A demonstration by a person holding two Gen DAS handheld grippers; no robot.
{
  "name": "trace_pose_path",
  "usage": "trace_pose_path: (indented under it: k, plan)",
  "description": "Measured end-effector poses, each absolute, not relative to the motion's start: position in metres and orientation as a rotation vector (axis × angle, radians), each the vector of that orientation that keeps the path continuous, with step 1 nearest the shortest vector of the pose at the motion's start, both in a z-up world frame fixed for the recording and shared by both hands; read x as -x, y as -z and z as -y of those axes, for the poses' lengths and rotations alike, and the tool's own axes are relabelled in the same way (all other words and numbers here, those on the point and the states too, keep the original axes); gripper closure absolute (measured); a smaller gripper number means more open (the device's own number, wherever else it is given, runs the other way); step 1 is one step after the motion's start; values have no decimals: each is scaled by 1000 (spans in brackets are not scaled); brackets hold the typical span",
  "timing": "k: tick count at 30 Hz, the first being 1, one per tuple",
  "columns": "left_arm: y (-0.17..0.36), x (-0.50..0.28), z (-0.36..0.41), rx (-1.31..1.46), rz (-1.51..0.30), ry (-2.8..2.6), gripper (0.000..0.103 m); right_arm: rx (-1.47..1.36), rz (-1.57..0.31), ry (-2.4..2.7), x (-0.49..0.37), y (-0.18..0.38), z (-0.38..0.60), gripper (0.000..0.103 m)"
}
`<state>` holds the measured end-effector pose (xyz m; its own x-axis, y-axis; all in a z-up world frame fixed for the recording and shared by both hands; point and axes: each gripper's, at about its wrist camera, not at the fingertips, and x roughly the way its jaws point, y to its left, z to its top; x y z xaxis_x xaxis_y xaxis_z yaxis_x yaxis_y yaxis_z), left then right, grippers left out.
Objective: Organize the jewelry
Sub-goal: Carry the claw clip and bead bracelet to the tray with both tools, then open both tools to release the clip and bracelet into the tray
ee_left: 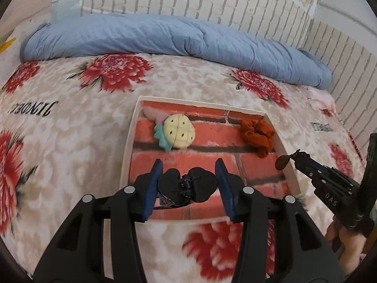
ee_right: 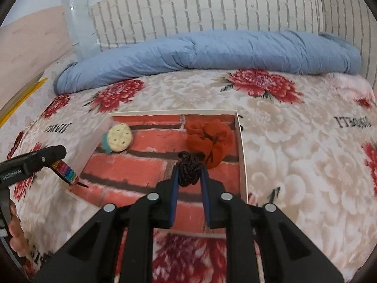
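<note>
Over the brick-lined tray (ee_left: 132, 139), the left gripper (ee_left: 188, 184) clamped a black hair claw (ee_left: 186, 185); the right gripper (ee_right: 189, 175) pinched a dark braided cord (ee_right: 188, 168).

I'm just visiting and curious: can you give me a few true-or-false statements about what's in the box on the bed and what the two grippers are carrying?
1. A pale pineapple-shaped plush lies inside the brick-patterned box. True.
2. The left gripper is empty. False: it holds a black hair claw clip between its fingers.
3. An orange-red scrunchie lies in the box. True.
4. The right gripper holds a yellow ribbon. False: it is shut on a dark braided cord.
5. The folded blanket at the far side of the bed is green. False: it is blue.
</note>
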<state>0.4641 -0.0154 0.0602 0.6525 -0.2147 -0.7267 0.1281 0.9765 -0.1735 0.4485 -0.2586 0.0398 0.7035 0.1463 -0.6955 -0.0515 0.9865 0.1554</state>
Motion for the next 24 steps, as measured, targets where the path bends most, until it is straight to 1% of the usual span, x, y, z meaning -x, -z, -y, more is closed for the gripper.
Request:
trace_pose_path:
  k: [5,8,16,20,24]
  plan:
    - [-32,-497,28,52,-872,154,58,-129,-818,-87,-476,-18,262,85]
    - [-29,-508,27,35,-848,147,58,-121,-833,-74,-493,-9,261,85]
    - [-11,-552,35,-40,-902,96,58,-111,-890,-45,-537,5,264,85]
    - [2,-573,29,-24,-937,80,58,-99,-929,-31,-556,11,264,85]
    - [3,-585,28,0,-948,84,58,-70,-947,-22,-565,15,263,84]
